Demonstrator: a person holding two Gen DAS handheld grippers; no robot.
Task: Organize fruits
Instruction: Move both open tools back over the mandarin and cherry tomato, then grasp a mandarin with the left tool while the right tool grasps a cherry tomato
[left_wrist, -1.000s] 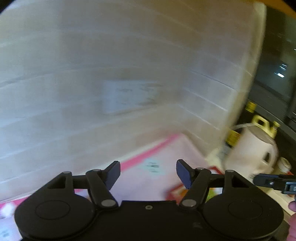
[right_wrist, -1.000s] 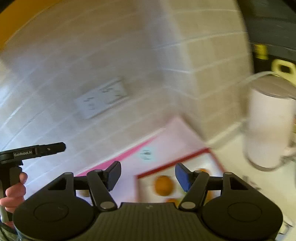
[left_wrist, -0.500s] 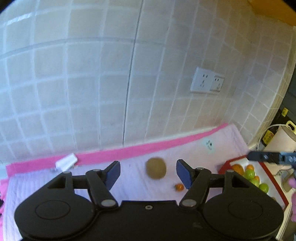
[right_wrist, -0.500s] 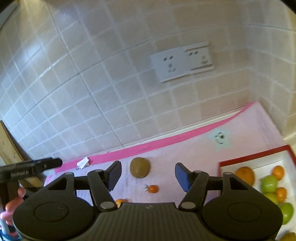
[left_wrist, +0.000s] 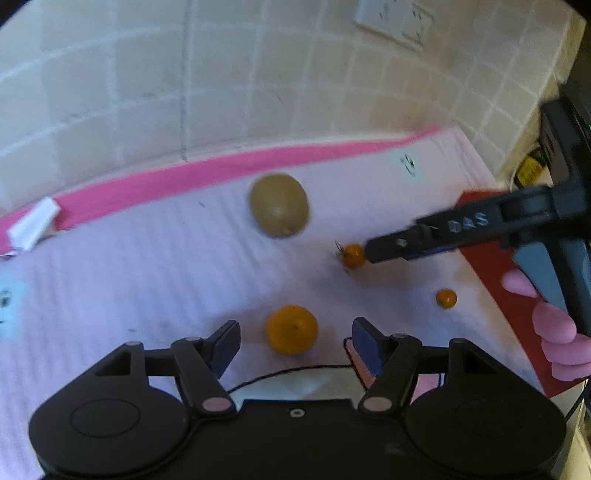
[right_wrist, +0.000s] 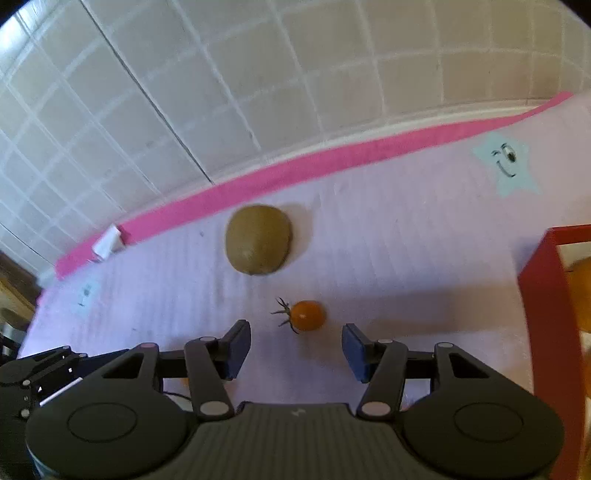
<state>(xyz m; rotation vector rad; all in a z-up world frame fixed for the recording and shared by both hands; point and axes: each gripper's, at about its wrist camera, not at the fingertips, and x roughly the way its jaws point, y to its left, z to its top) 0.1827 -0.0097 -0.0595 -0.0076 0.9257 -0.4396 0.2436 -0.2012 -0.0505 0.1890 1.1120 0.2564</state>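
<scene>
A pale pink mat (left_wrist: 129, 266) with a bright pink border lies below a tiled wall (right_wrist: 258, 74). Only the right wrist view shows the red tray (right_wrist: 546, 295); only the left shows a mandarin (left_wrist: 291, 329) before the open, empty left gripper (left_wrist: 293, 345). A kiwi (right_wrist: 258, 240) lies beyond. The right gripper (right_wrist: 295, 345), jaws just narrowing but apart, frames a cherry tomato (right_wrist: 306, 315) untouched; a second tomato (left_wrist: 446, 298) sits nearer the tray.

The red tray (right_wrist: 546, 295) at the mat's right edge is cut off by the right wrist picture's border, and only a sliver of an orange fruit (right_wrist: 581, 291) inside it shows. In the left wrist view, the right claw (left_wrist: 373, 251) covers the tray's near corner and is smeared by blur.
</scene>
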